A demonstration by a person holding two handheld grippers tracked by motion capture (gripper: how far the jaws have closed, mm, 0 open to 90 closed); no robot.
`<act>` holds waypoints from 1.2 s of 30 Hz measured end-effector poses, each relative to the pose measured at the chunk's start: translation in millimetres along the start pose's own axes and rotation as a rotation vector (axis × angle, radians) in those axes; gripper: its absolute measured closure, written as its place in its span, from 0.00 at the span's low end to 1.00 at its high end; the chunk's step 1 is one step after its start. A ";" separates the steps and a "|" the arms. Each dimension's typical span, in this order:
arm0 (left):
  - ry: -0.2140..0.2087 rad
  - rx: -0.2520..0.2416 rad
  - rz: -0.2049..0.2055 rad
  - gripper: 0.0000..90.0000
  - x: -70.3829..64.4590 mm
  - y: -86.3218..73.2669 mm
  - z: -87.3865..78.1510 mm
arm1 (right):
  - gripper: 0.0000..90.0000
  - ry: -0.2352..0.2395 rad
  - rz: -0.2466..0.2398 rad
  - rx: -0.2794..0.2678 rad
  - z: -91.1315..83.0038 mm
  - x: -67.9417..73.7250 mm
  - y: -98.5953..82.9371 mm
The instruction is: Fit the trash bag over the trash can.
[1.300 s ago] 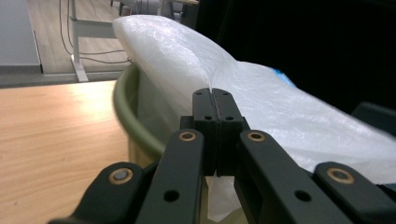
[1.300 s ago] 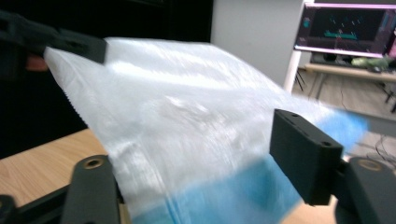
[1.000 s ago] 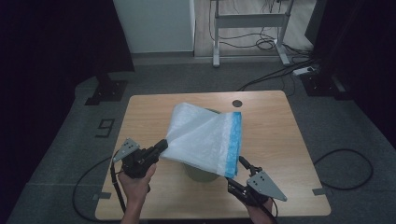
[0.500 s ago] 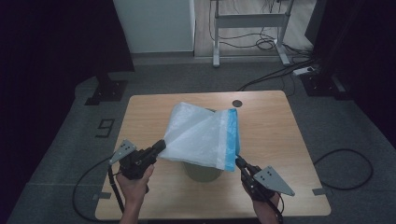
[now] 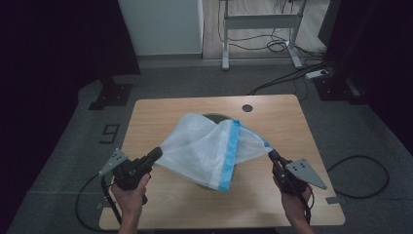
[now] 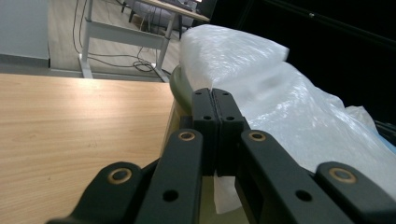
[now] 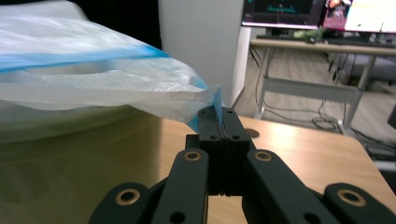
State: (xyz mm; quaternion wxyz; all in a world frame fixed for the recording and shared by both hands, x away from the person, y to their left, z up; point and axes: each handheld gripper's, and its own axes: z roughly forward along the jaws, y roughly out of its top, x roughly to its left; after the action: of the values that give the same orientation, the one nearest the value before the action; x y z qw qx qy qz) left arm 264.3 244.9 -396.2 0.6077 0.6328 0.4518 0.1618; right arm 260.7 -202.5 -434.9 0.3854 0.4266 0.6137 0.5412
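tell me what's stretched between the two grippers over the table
In the high view, a translucent white plastic bag with a blue edge band spans from left gripper to right gripper, draped over an olive-green bin.

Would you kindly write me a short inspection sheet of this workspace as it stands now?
Surface: wooden table, with a dark round hole near its far edge.
Job's things: white bag with a blue band, stretched over a green bin.
Clutter: nothing seen.
Grippers: left tongs shut on the bag's white edge; right tongs shut on its blue corner.
Cables: one trails from the left tongs to the floor; black cable lies at right; more by the far desk.
Surroundings: grey floor, white cabinet, desk frame, monitors.
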 end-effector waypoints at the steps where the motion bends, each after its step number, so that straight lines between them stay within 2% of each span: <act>1: -0.001 0.000 -0.001 0.98 0.3 -1.1 -0.1 | 0.95 0.003 0.008 0.008 0.5 -2.2 -1.7; 3: -0.001 0.003 0.001 0.98 0.4 -2.0 -0.1 | 0.87 0.002 0.009 0.023 1.2 -4.5 -5.0; 4: -0.003 0.002 0.002 0.98 -0.7 -3.5 0.0 | 0.79 0.004 0.014 0.028 0.9 -4.7 -6.4; 5: -0.003 0.002 0.002 0.98 -0.7 -3.5 0.0 | 0.79 0.004 0.014 0.028 0.9 -4.7 -6.4; 6: -0.001 -0.002 0.003 0.98 -2.0 -3.9 -0.3 | 0.65 -0.001 0.005 0.036 -2.3 -1.9 -8.0; 8: -0.005 -0.005 0.003 0.98 -2.8 -3.7 -0.5 | 0.55 0.003 -0.001 0.039 -8.9 4.5 -10.5; 9: -0.005 -0.005 0.003 0.98 -2.8 -3.7 -0.5 | 0.55 0.003 -0.001 0.039 -8.9 4.5 -10.5; 10: -0.005 -0.005 0.004 0.98 -3.8 -3.5 0.2 | 0.49 0.011 0.002 0.037 -17.4 13.0 -14.1; 11: -0.005 -0.005 0.004 0.98 -3.8 -3.5 0.2 | 0.49 0.011 0.002 0.037 -17.4 13.0 -14.1; 12: -0.009 -0.002 0.003 0.97 -4.9 -3.6 1.7 | 0.45 0.026 0.001 0.036 -25.4 22.2 -17.1; 17: -0.010 0.001 -0.002 0.97 -7.2 -5.6 5.0 | 0.43 0.128 0.028 0.045 -33.5 41.1 -22.9; 24: -0.013 0.005 -0.009 0.97 -9.5 -7.1 9.8 | 0.41 0.213 -0.007 0.046 -35.7 72.9 -24.7; 25: -0.013 0.005 -0.009 0.97 -9.5 -7.1 9.8 | 0.41 0.213 -0.007 0.046 -35.7 72.9 -24.7; 26: -0.017 0.007 -0.006 0.97 -11.0 -7.0 11.2 | 0.40 0.239 -0.015 0.047 -34.6 81.0 -24.8; 29: -0.020 0.008 -0.003 0.97 -12.4 -7.0 12.0 | 0.39 0.245 -0.029 0.045 -33.1 87.8 -24.6; 30: -0.022 0.008 -0.003 0.97 -13.7 -7.3 12.7 | 0.39 0.238 -0.049 0.038 -32.4 94.0 -23.4; 33: -0.025 0.009 0.000 0.97 -14.7 -8.0 13.4 | 0.39 0.231 -0.055 0.020 -33.0 99.3 -20.7; 36: -0.027 0.016 0.009 0.96 -16.7 -9.8 14.1 | 0.49 0.208 -0.061 -0.028 -34.4 103.7 -12.5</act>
State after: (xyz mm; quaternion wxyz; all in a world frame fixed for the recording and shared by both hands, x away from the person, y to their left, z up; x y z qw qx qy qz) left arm 262.2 221.8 -402.4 0.6077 0.6420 0.4419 0.1524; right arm 192.1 -117.2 -444.4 0.3418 0.3437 0.6554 0.5793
